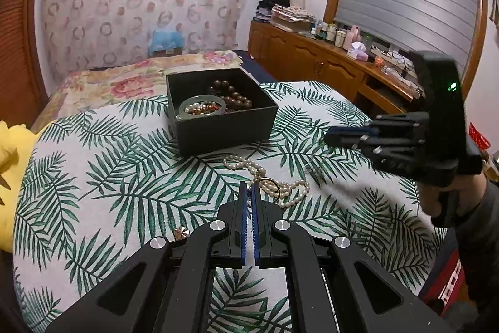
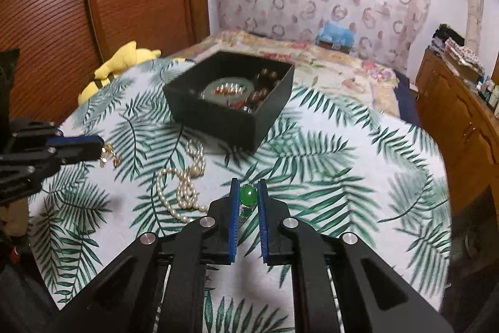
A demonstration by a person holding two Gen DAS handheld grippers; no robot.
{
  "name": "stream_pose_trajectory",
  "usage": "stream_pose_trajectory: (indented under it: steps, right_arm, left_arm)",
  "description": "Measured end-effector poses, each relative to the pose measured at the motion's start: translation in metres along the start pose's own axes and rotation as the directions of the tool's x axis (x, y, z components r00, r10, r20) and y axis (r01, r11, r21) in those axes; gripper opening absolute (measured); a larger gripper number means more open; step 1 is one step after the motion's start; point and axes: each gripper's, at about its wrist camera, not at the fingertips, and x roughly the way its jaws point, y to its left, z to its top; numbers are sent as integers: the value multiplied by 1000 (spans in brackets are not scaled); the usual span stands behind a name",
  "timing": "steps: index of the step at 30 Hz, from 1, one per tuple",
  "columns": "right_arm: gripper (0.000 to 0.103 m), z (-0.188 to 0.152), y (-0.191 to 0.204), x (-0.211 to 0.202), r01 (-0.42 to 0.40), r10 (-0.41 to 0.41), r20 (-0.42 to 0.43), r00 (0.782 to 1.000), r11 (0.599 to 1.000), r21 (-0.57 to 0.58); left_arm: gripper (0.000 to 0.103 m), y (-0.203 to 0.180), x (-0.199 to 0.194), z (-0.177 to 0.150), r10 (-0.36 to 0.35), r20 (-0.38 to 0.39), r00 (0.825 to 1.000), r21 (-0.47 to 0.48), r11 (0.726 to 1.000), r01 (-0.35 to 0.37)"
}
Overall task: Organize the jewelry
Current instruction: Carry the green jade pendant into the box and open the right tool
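A black open box (image 1: 218, 127) (image 2: 218, 120) stands on the palm-leaf cloth. It holds brown beads, a pale green bangle and small pearls. A pearl necklace (image 1: 265, 173) (image 2: 184, 186) lies loose in front of it. My left gripper (image 1: 249, 186) (image 2: 101, 145) is shut, with a gold hoop piece (image 1: 271, 186) (image 2: 109, 153) at its tips, partly hidden by a finger. My right gripper (image 2: 248, 189) (image 1: 327, 136) is shut on a ring with a green stone (image 2: 248, 195), raised a little above the cloth to the right of the pearls.
A small gold flower-shaped piece (image 1: 181, 231) lies on the cloth at near left. A yellow plush toy (image 1: 9, 145) (image 2: 118, 64) sits at the left edge. A floral bedspread (image 1: 131, 80) lies behind the box and a wooden cabinet (image 1: 312, 58) stands at right.
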Motion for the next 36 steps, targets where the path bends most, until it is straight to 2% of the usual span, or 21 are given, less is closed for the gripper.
stream_pose_trajectory:
  steps: [11, 17, 19, 26, 36]
  right_arm:
    - [12, 46, 5, -30, 24, -19, 100, 995, 998, -51]
    - [12, 80, 8, -27, -8, 16, 135, 991, 998, -60]
    - [12, 91, 7, -22, -46, 52, 135, 990, 998, -49]
    - [13, 116, 4, -2, -72, 75, 116, 990, 997, -33]
    - [13, 123, -4, 42, -111, 109, 61, 992, 994, 19]
  left_arm:
    - [2, 9, -3, 17, 29, 33, 999, 13, 999, -30]
    - [2, 17, -7, 28, 50, 53, 997, 12, 999, -50]
    - [2, 20, -8, 32, 57, 58, 997, 14, 998, -58]
    - [2, 26, -6, 42, 71, 68, 995, 16, 997, -73]
    - [2, 36, 12, 66, 96, 62, 993, 28, 995, -98]
